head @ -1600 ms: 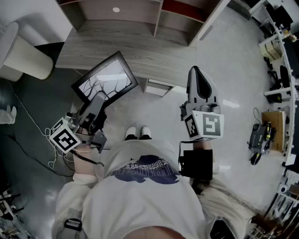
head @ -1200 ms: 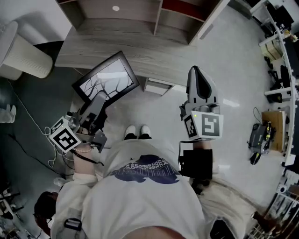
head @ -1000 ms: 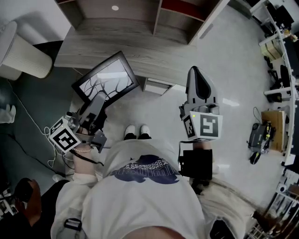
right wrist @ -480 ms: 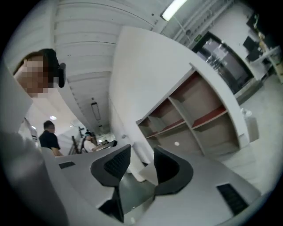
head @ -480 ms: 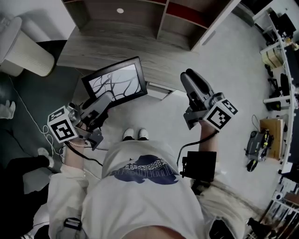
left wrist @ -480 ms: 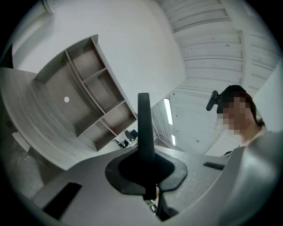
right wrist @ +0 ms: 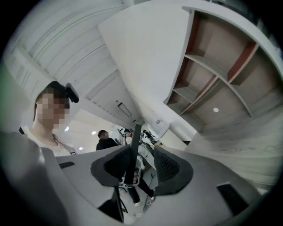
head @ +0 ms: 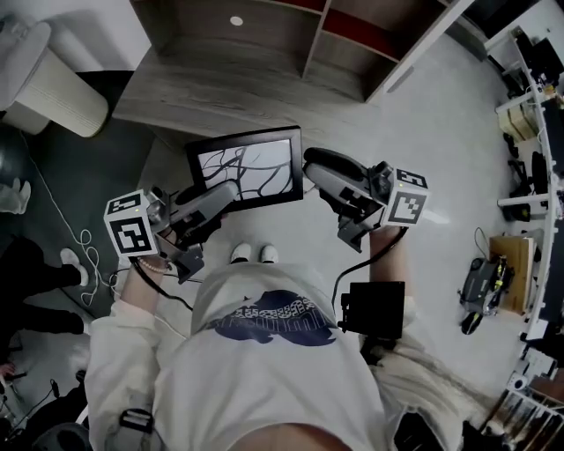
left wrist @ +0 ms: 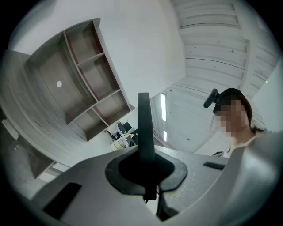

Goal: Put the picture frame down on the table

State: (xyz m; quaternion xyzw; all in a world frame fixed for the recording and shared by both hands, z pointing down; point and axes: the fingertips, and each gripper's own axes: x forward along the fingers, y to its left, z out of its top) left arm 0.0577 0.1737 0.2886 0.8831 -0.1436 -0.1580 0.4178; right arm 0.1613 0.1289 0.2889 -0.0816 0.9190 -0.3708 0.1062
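The picture frame has swung round from its slant at the person's left and now hangs level, straight ahead of them. The right gripper, which was pointing forward on its own over the floor, has come across to the frame's right edge. The left gripper has travelled in with the frame and keeps hold of its lower left edge.

In the left gripper view the frame shows edge-on as a thin dark bar, and the two dark pads are pressed tight against it on both sides. In the right gripper view the same kind of thin edge stands between the fingers. It lies against the one on that view's left, with an open gap to the other, so that pair is spread around the edge and not clamped on it.

The frame is up in the air just at the near edge of the grey wooden table, with its glass facing up. The picture in it shows bare, dark branches on a pale ground. From the head view I cannot tell whether its far edge reaches over the tabletop. Behind the table stands an open shelf unit.

Each gripper carries a white marker cube, the left one and the right one, printed with black square patterns, not letters. The person's pale shirt has a dark print across the chest, too warped to read. Their white shoes show below the frame.
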